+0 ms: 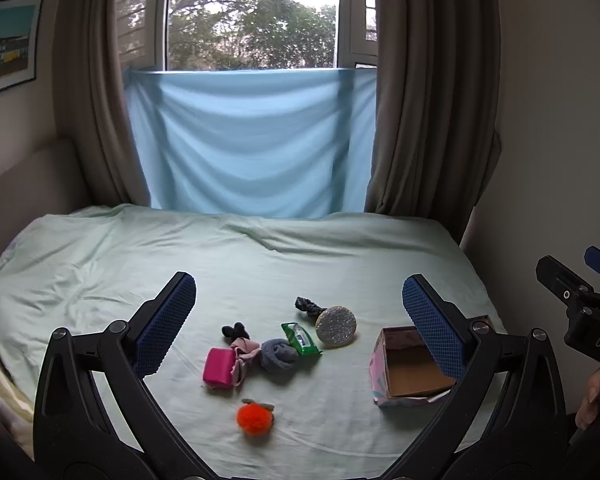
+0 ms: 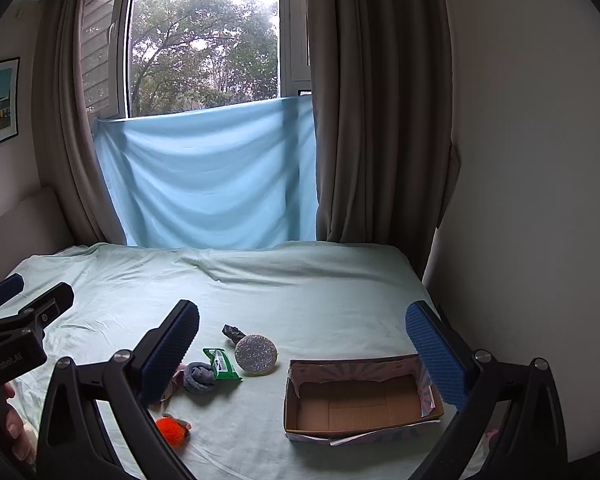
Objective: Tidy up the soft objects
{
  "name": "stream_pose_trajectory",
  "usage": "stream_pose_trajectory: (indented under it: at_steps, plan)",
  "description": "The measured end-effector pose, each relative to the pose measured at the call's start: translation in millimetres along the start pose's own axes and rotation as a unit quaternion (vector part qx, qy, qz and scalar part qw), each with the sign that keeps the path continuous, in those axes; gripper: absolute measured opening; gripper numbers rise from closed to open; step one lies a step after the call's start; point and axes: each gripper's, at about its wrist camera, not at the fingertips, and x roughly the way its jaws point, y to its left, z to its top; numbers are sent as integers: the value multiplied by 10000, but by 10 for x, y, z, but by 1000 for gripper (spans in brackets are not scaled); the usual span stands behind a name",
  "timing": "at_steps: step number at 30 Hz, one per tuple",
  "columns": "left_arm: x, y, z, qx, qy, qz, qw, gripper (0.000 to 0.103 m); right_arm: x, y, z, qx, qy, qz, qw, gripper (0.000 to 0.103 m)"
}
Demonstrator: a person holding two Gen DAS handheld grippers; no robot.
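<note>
Nothing is sorted yet: the cardboard box (image 2: pixel 356 400) sits empty, the orange pom-pom (image 1: pixel 255 419), grey sock ball (image 1: pixel 278 354) and pink pouch (image 1: pixel 219 367) lie loose on the bedsheet (image 1: pixel 260 256), and the left gripper (image 1: pixel 300 320) and right gripper (image 2: pixel 304 344) both gape wide, holding nothing.

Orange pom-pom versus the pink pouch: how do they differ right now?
The orange pom-pom is round and fuzzy; the pink pouch is boxy and smooth. The pom-pom lies alone, nearest the camera; the pouch touches a pink cloth in the cluster behind. Both rest on the bed sheet, outside the box.

At the top centre of my view is a window (image 1: pixel 252 16) with trees behind it. Brown curtains (image 1: pixel 424 92) hang on both sides, a light blue cloth (image 1: pixel 252 140) covers its lower part, and a framed picture (image 1: pixel 8 44) is at the upper left.
</note>
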Motion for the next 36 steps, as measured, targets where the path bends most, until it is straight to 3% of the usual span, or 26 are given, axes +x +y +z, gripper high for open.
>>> stream_pose_trajectory:
  at_steps: [36]
  plan:
    - [39, -27, -18, 19, 26, 31, 10000, 103, 21, -24, -13, 63, -18, 90, 9999, 103]
